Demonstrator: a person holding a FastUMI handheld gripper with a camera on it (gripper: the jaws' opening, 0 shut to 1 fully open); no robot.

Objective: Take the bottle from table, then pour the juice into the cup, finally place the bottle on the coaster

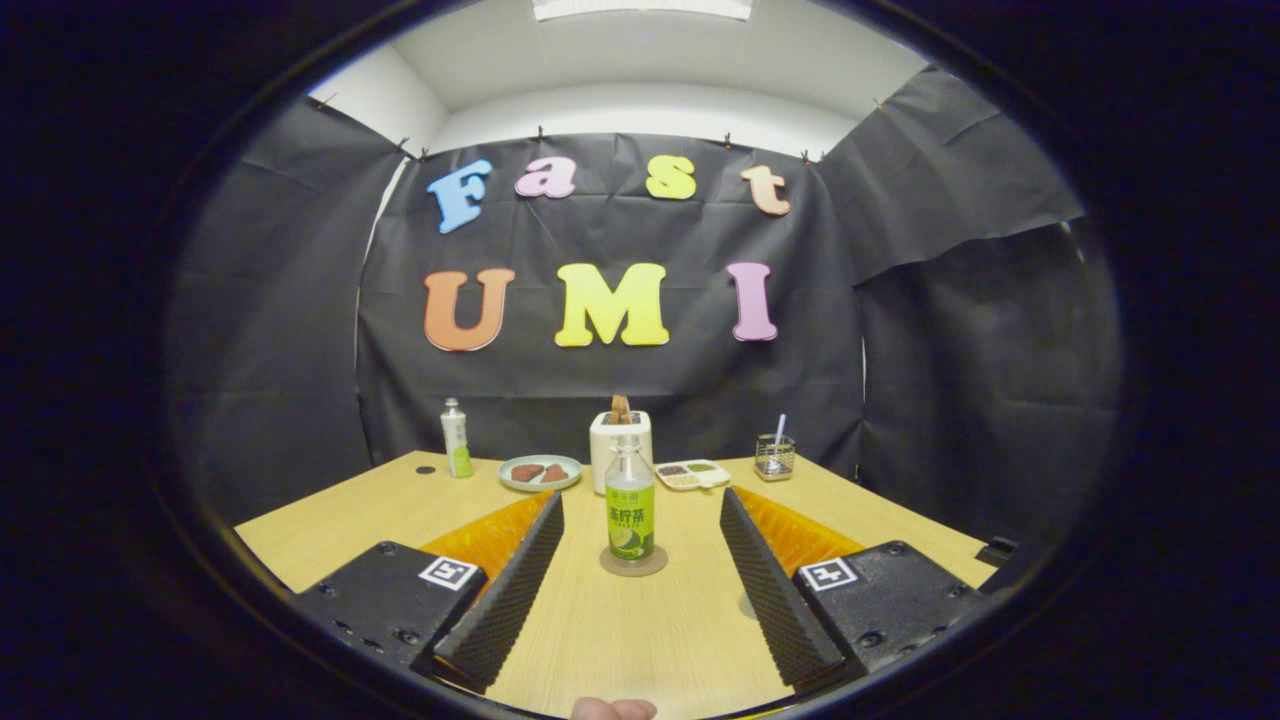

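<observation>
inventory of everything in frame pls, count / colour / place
bottle: 1, clear with green label, upright on the coaster, between the jaws' tips
coaster: 1, brown, under that bottle
second bottle: 1, white and green, far left of table
plate: 1, pale green, brown food on it, beyond left finger
toaster: 1, white, behind the near bottle
tray: 1, white, compartments, right of toaster
wire holder: 1, far right
table: 1, light wood
gripper: 1, black and orange, jaws open, touching nothing
fingertip: person's, nearest the camera

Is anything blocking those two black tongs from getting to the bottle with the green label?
Nothing visible. The tongs are open, and the bottle stands upright just ahead, between their tips, on a round coaster. Bare table lies between.
</observation>
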